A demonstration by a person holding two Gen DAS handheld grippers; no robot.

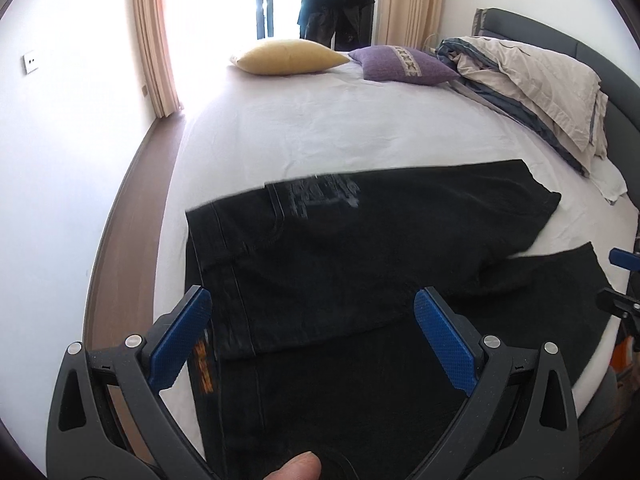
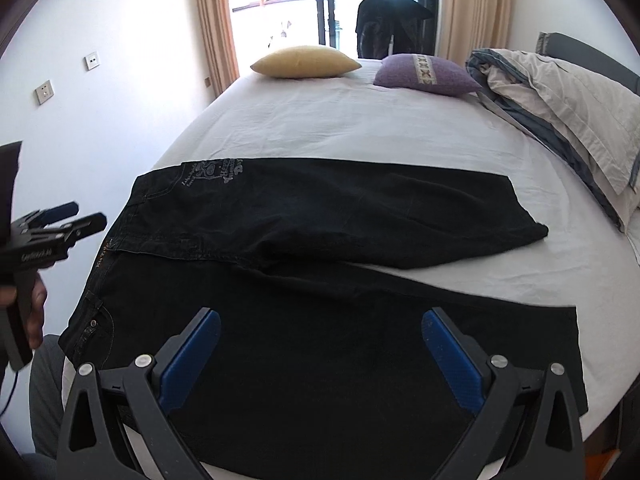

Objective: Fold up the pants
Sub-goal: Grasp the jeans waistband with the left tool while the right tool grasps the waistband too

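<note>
The pants (image 2: 320, 264) lie flat on the bed (image 2: 340, 128), legs splayed apart. We keep the left hand-held gripper (image 1: 312, 344) and right hand-held gripper (image 2: 320, 360) wide, holding nothing, then pinch the near leg's edge and lay it squarely over the far leg.

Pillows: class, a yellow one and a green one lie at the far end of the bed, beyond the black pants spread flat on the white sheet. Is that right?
Not quite. The second pillow is purple, not green, as the right wrist view shows. The yellow pillow lies beside it at the far end of the bed, beyond the black pants on the white sheet.
</note>
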